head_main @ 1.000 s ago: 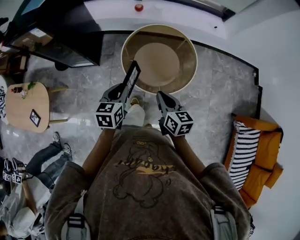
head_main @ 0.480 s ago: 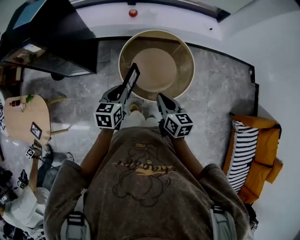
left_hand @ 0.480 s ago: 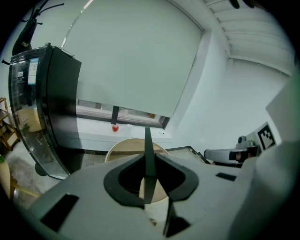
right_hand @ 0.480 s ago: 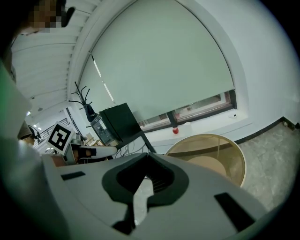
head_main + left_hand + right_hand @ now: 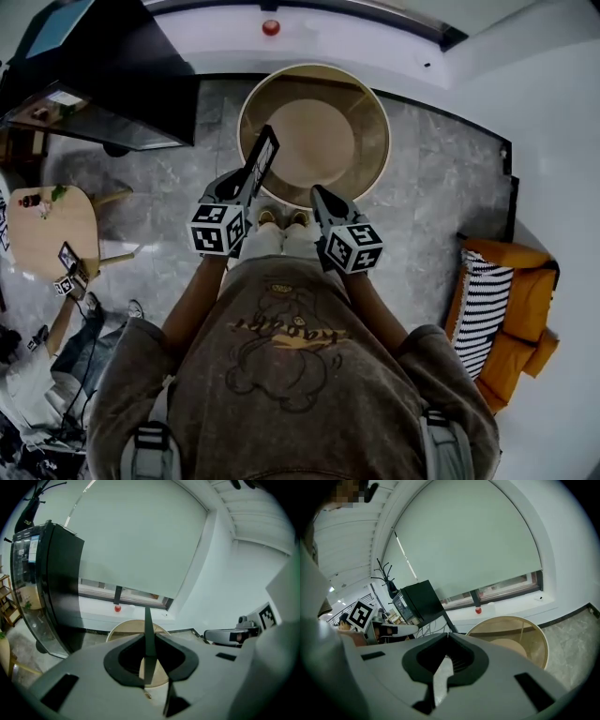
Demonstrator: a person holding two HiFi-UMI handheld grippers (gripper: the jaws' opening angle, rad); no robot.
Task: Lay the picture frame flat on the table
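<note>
I have the left gripper (image 5: 246, 186) clamped on the lower end of the picture frame (image 5: 261, 159). Its jaws are parted only by the frame's thickness, and its own view shows the frame as a thin dark strip pinched between them. The frame is up in the air on edge, tilted and rising away from the gripper. From the head view it crosses the near left part of the round table (image 5: 382, 112), and it is not lying on the top. The table top is bare, with a pale rim around it. My right gripper (image 5: 319, 195) hangs at the table's near edge, just right of the frame. Its jaws meet tip to tip with nothing between them. The wearer's shoes (image 5: 281, 217) stand right at the near rim, between the two grippers. Beyond the table a small red round object (image 5: 271, 27) sits on the white sill. A black cabinet (image 5: 122, 66) stands off the table's far left. Well to the table's right is an orange armchair (image 5: 530, 300) with a striped cushion (image 5: 487, 309) on it.
</note>
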